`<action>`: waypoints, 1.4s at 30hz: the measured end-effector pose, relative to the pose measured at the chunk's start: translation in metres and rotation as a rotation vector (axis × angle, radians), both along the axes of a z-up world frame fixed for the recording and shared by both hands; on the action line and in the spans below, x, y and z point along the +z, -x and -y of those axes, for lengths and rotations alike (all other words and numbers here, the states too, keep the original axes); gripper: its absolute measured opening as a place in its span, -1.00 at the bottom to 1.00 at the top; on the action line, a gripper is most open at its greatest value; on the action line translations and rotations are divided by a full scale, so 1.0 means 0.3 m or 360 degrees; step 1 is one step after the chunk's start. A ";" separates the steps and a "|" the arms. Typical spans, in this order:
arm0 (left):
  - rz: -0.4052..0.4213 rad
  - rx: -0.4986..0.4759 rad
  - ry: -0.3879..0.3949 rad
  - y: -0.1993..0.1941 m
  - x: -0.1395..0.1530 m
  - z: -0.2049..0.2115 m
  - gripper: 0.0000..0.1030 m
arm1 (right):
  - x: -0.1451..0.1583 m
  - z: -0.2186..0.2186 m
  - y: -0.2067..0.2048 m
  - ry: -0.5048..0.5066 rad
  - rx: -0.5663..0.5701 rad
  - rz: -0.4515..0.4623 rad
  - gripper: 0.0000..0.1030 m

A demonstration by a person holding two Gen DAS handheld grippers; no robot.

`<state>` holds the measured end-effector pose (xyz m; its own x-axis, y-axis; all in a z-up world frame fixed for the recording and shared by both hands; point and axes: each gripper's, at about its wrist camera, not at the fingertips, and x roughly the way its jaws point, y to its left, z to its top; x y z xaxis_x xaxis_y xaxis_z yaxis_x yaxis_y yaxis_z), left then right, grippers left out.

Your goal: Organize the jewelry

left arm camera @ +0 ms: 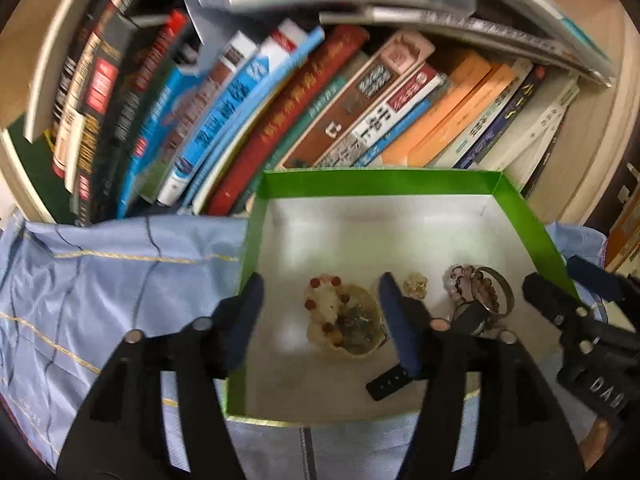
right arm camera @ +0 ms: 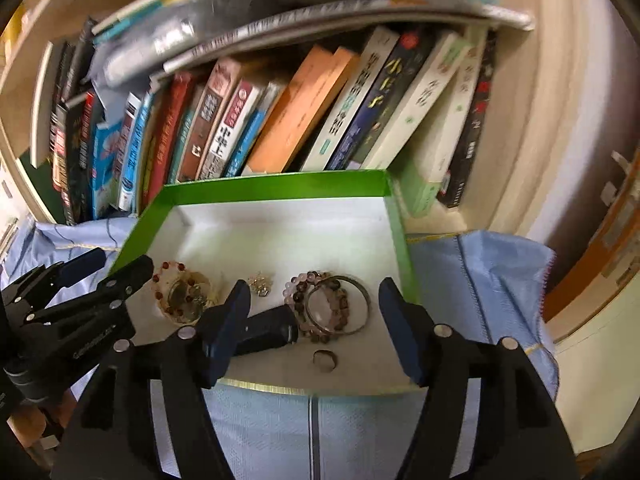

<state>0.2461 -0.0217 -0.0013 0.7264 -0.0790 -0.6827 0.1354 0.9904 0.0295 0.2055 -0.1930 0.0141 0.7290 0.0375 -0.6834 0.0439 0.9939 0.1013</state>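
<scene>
White letters "DAB" on black right tongs point(left arm camera: 549, 280), cut off at frame edge. Book spines point(right arm camera: 224, 136) carry Chinese characters, mostly blurred; white spine point(right arm camera: 230, 140) shows "中华上", dark blue spine point(right arm camera: 384, 88) shows "小" at top. Rest unreadable.

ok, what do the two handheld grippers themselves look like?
Both match: left gripper and right gripper have black angular linkage arms with round silver pivot pins and flat dark-blue fingers. White lettering marks the right one's side. No cables or sleeves visible.
</scene>
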 end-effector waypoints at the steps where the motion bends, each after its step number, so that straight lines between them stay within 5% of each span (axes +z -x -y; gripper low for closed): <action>1: 0.0035 0.0004 -0.0004 0.031 0.015 -0.008 0.34 | 0.014 0.006 0.033 -0.0009 -0.0007 0.0025 0.42; 4: 0.0171 0.0046 -0.0034 0.140 0.056 -0.034 0.65 | 0.064 0.014 0.184 0.0005 -0.0058 0.0185 0.82; 7: 0.0283 0.0086 -0.0058 0.284 0.079 -0.066 0.79 | 0.097 -0.005 0.333 0.0104 -0.0116 0.0336 0.94; 16: 0.0364 0.0114 -0.0013 0.559 0.077 -0.105 0.92 | 0.063 -0.032 0.564 0.0273 -0.0164 0.0356 0.94; 21: 0.0410 0.0042 0.0018 0.656 0.087 -0.095 0.92 | 0.045 -0.013 0.628 0.0214 -0.0184 0.0361 0.94; 42: 0.0455 0.0025 0.0023 0.764 0.109 -0.089 0.92 | 0.084 -0.065 0.728 0.0186 -0.0112 0.0429 0.94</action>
